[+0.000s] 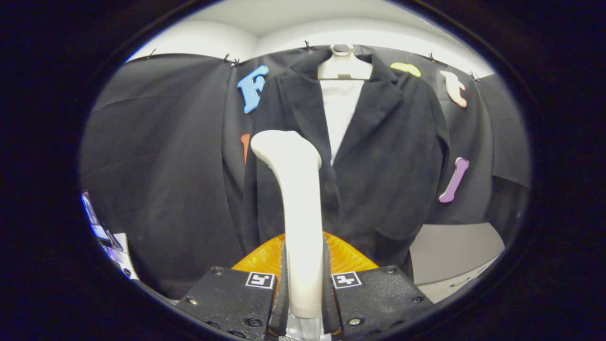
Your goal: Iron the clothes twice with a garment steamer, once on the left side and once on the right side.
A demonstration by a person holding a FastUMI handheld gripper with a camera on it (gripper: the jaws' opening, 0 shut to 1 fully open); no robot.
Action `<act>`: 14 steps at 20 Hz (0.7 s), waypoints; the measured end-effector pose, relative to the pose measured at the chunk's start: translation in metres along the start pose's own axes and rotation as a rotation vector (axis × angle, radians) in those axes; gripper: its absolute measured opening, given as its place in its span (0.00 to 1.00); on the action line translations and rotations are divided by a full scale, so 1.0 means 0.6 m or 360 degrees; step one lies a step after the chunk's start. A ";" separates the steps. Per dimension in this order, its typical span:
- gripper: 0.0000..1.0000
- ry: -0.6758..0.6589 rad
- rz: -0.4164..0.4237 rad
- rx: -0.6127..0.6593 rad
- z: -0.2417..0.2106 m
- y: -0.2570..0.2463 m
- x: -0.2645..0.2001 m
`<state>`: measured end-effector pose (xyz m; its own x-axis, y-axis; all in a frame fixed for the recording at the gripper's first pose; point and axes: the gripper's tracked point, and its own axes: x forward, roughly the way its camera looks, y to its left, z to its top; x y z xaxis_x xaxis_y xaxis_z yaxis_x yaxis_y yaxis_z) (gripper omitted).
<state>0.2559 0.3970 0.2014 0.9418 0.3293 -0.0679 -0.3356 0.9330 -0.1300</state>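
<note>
Gripper view: we look forward along the claw (303,284), whose two fingers pinch the pale handle of the garment steamer (296,199) from either side. The handle rises upright between them, and its rounded head curves away toward the cloth. Below it, just ahead of the fingers, sits the steamer's orange body (348,255). Beyond the steamer hangs a dark jacket (378,156) on a white hanger (343,66), a white shirt (341,109) showing between the lapels. The steamer head lies over the jacket's left front panel — whether it touches the fabric we cannot tell. To do this pass well, we judge, we keep the grip firm, hold the head close against the cloth, and draw it slowly and straight down one side — then repeat on the other.
</note>
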 end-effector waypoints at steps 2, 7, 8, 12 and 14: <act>0.31 -0.0087 -0.0004 -0.0001 0.053 0.005 0.004; 0.31 -0.0233 0.0070 0.0007 0.129 0.041 -0.009; 0.31 -0.0253 0.0066 -0.0002 0.140 0.044 -0.010; 0.31 -0.0246 0.0009 0.0018 0.158 0.036 0.010; 0.31 -0.0259 0.0039 0.0005 0.164 0.044 0.013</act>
<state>0.2563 0.4386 0.2950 0.9244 0.3707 0.0903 -0.3585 0.9248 -0.1272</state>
